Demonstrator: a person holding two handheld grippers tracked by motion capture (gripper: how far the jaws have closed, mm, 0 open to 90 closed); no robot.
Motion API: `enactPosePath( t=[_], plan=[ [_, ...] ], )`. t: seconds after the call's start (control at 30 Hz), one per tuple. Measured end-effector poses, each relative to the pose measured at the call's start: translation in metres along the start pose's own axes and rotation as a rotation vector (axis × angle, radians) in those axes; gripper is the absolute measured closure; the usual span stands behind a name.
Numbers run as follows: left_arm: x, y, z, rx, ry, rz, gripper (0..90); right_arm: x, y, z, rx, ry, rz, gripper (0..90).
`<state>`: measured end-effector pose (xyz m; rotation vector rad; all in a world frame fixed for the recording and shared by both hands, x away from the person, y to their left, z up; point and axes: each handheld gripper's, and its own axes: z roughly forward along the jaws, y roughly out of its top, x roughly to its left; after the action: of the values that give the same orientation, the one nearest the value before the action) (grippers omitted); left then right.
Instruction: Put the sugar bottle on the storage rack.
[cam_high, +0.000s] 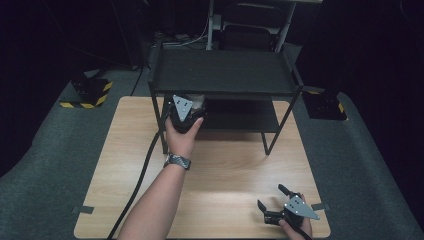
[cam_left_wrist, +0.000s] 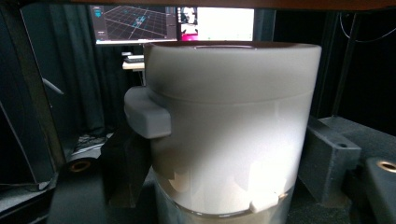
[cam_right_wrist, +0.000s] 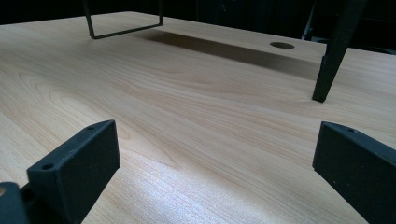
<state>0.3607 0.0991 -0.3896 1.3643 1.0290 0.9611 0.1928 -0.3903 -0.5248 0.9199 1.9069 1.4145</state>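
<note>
Dark curtains and a grey carpet surround the pale wooden worktop (cam_high: 225, 170), on which a black two-level shelf rack (cam_high: 225, 75) stands at the far side. At its left end, the left tongs (cam_high: 186, 116) reach under the top board, toward the lower shelf (cam_high: 240, 116). They pinch a white jar (cam_left_wrist: 229, 130); the jaws press against its sides, as the left gripper view shows. I judge that the person is bringing the jar to the lower shelf or taking it from there, and this explains the level reach below the top board. Whether the jar already rests on the shelf, I cannot tell.

The jar is a round, upright container with a wide white lid, a small lug on one side, and a clear band near the bottom. Its surface is smooth and slightly glossy.

Meanwhile the right tongs (cam_high: 272, 202) wait low at the near right corner of the worktop, spread wide with nothing between them, probably to stay out of the way.
</note>
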Motion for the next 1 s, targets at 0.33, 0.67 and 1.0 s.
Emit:
enactPosePath(
  t=[0.33, 0.67, 1.0],
  plan=[
    [0.001, 0.002, 0.000, 0.009, -0.006, 0.007, 27.5, 0.001, 0.000, 0.000, 0.001, -0.003, -0.005, 0.4],
    [0.000, 0.005, -0.006, 0.031, 0.005, -0.008, 1.1, 0.001, 0.000, 0.000, 0.003, -0.003, -0.007, 0.3],
    [0.002, 0.006, -0.029, 0.021, -0.045, -0.011, 0.5, 0.002, 0.001, 0.001, 0.008, -0.005, -0.012, 0.4]
  ],
)
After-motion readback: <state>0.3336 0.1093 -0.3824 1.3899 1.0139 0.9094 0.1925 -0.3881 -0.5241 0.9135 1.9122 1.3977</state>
